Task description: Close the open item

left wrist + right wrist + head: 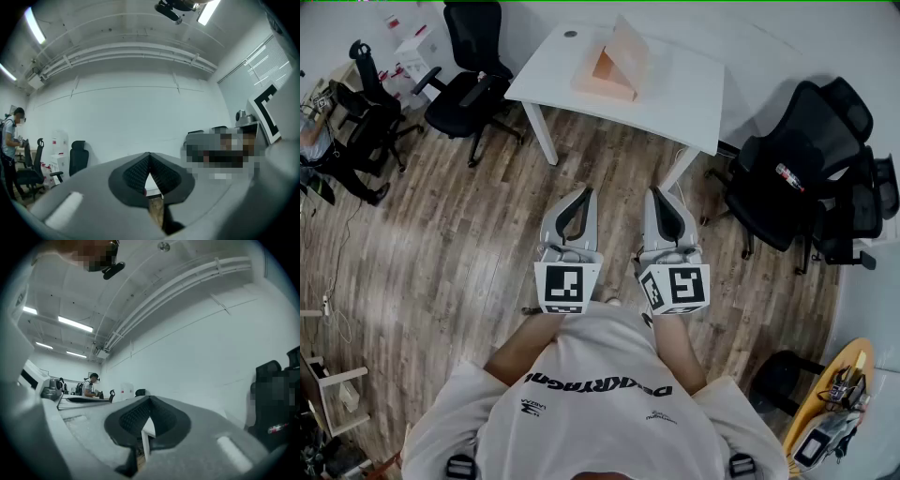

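**Both claws shut and empty; box open on the tabletop**

The left claw (584, 194) and the right claw (657, 193) are held side by side above the wood floor (441, 234). Both are pointed toward the white tabletop (675, 94).

In the left gripper view, the jaws of the left claw (149, 154) are seen closed tip to tip with nothing gripped. Only a narrow triangular gap is left behind the tips. The same is seen of the right claw (150, 399) in the right gripper view: the jaws are together and nothing is held between them.

The box (614, 64) is set on the far part of the tabletop, well apart from both claws (neither is touching it). Its lid (630, 42) is raised and tilted, so the orange inside is exposed.

One black chair (473, 80) is placed near the tabletop's left end. More chairs (797, 178) are grouped to its right. At the far left of the left gripper view, a person (9, 136) is seen standing by further chairs.
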Motion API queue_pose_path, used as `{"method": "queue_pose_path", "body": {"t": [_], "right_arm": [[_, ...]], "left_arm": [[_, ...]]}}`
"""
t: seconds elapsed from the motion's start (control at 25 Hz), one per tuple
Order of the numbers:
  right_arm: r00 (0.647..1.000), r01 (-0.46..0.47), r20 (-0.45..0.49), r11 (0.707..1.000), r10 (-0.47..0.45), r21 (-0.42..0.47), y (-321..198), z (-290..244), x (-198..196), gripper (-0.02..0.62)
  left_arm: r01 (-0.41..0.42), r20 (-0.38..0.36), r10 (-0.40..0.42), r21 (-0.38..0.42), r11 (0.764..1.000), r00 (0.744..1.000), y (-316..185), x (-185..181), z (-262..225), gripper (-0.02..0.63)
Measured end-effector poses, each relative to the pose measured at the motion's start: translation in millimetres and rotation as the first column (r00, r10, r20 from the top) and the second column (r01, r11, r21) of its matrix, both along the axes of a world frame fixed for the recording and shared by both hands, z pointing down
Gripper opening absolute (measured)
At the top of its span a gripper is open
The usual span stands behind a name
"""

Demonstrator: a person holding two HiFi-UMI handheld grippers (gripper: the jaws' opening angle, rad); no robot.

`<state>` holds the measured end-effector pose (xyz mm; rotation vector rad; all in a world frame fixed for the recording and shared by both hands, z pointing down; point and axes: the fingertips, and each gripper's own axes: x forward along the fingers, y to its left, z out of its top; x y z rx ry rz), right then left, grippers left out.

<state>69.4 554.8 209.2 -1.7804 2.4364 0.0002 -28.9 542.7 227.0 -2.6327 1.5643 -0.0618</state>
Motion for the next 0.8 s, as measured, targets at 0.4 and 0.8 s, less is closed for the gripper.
{"method": "queue_pose_path", "body": {"t": [0.4, 0.8], "right_arm": [[0.999, 0.038, 0.017, 0.999, -0.038, 0.0, 18.9, 1.5, 9.0, 0.0], [0.998, 0.066, 0.024, 0.997, -0.065, -0.031, -26.8, 17.8, 1.8, 0.0]], "left_arm": [[0.009, 0.004, -0.009, -0.03, 1.0, 1.0, 22.7, 12.1, 10.5, 0.005], [0.014, 0.001, -0.014, -0.057, 0.998, 1.0, -17.4, 12.5, 30.2, 0.005]]}}
